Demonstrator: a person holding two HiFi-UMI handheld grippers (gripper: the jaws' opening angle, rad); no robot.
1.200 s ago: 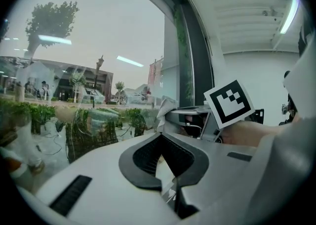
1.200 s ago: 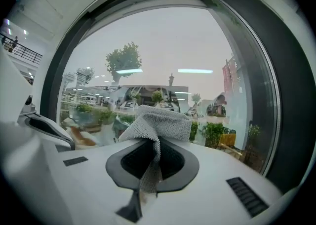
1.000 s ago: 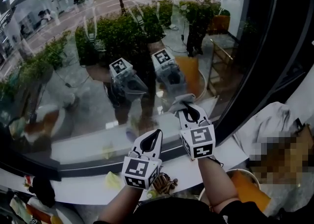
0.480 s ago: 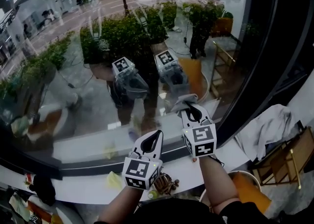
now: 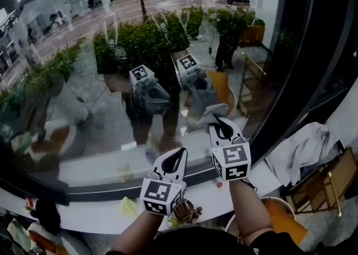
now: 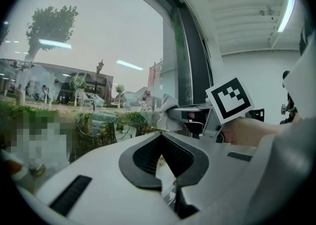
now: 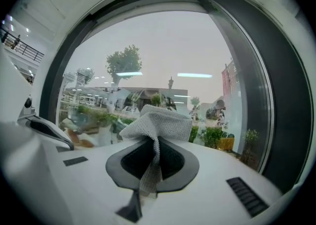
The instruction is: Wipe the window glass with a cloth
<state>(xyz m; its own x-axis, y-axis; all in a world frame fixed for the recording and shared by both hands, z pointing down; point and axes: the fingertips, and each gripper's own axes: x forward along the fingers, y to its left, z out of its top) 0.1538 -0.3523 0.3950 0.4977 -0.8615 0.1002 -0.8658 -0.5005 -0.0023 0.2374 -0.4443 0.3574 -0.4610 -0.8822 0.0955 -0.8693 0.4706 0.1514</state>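
Observation:
The window glass [image 5: 112,80] fills most of the head view and mirrors both grippers. A grey woven cloth [image 5: 211,112] is pinched in my right gripper [image 5: 216,119], which is shut on it and holds it up at the lower right part of the pane. In the right gripper view the cloth [image 7: 157,119] bunches above the jaws of my right gripper [image 7: 151,140]. My left gripper [image 5: 179,152] hangs lower and to the left, shut with nothing in it. In the left gripper view, past my left gripper [image 6: 161,134], the cloth [image 6: 166,107] shows against the glass.
A white sill [image 5: 106,209] runs under the pane, with a yellow scrap [image 5: 128,206] and a brown object [image 5: 185,210] on it. The dark window frame [image 5: 296,75] rises at right. A chair draped with white fabric [image 5: 305,147] and an orange stool [image 5: 282,220] stand at lower right.
The right gripper with the cloth has shifted slightly right along the glass. The left gripper has barely moved.

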